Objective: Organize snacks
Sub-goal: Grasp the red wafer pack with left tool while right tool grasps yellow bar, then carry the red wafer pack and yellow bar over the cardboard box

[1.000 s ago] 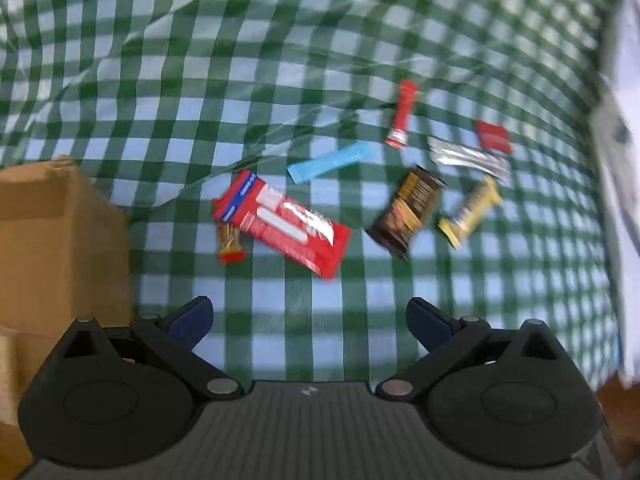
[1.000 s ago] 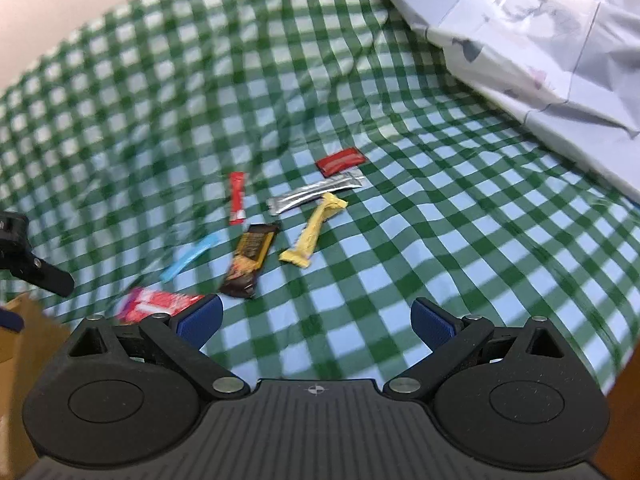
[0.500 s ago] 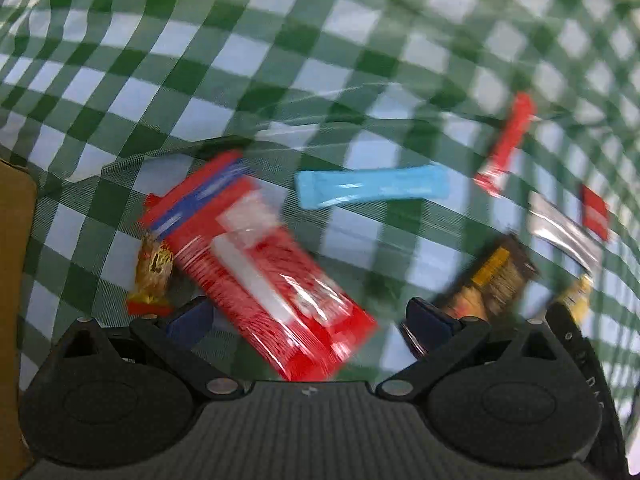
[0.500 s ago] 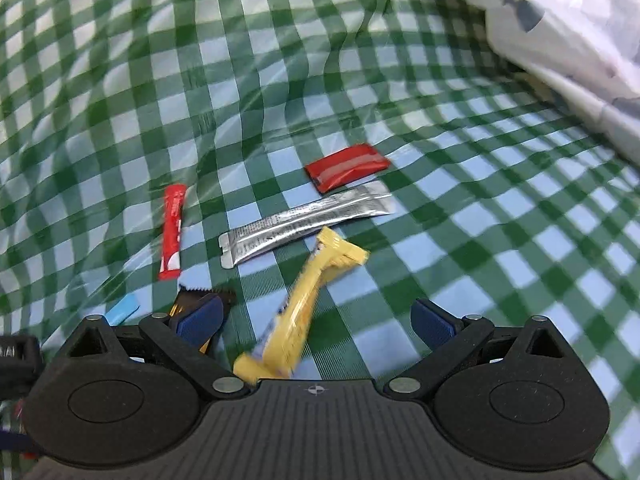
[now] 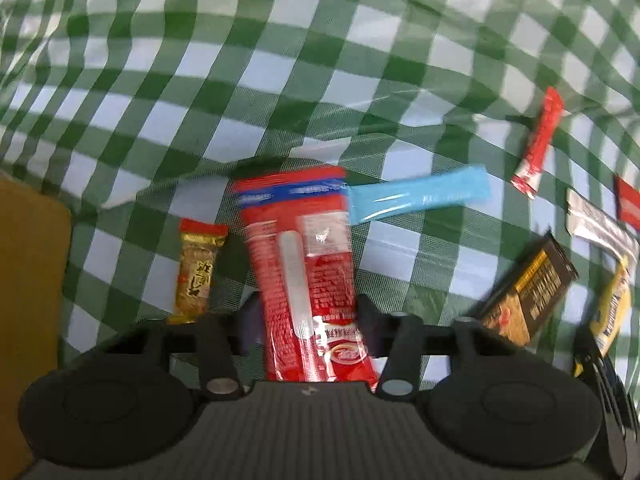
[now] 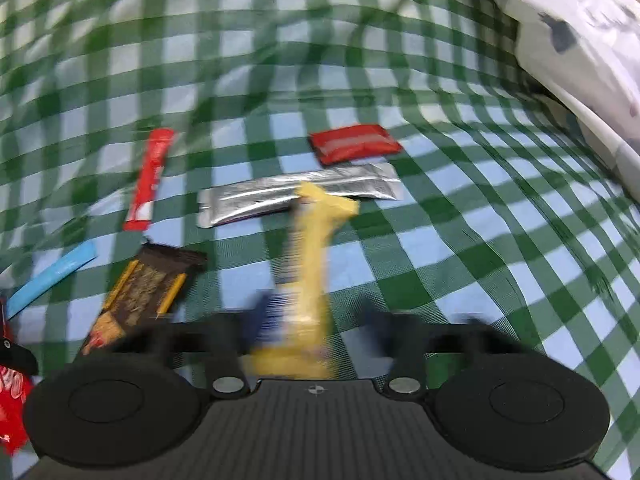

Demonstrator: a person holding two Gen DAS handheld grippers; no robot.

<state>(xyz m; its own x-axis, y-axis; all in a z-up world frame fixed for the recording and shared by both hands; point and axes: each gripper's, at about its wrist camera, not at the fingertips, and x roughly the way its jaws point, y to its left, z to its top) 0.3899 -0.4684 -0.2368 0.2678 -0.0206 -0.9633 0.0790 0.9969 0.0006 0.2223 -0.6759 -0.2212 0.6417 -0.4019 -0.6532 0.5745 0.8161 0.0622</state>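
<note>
Left tool (image 5: 308,312): jaws have just been closing, and the big red snack packet (image 5: 308,264) lies lengthwise between them. The fingers stand at both edges of the packet's near half; it reads as clenched on the packet. The packet's far end, with its blue band, points away from the tool and rests on the green-and-white checked cloth (image 5: 280,80).

Just left of the packet: a small gold snack (image 5: 198,272), apart from it. A cardboard box (image 5: 28,280) sits at the left edge. At the packet's far right corner lies a light blue stick (image 5: 420,198), touching or nearly so. Farther right: a thin red stick (image 5: 540,140), a dark brown bar (image 5: 528,296), and a silver wrapper (image 5: 600,224) at the right edge.

Right tool (image 6: 312,320): jaws have just been closing, with the yellow bar (image 6: 312,264) between them. The view is motion-blurred, but the fingers sit against the bar's near end, so gripped. The bar's far end overlaps the silver wrapper. A flat red packet (image 6: 354,144) lies just beyond the silver one. A pale cloth bundle (image 6: 580,40) fills the far right corner.
</note>
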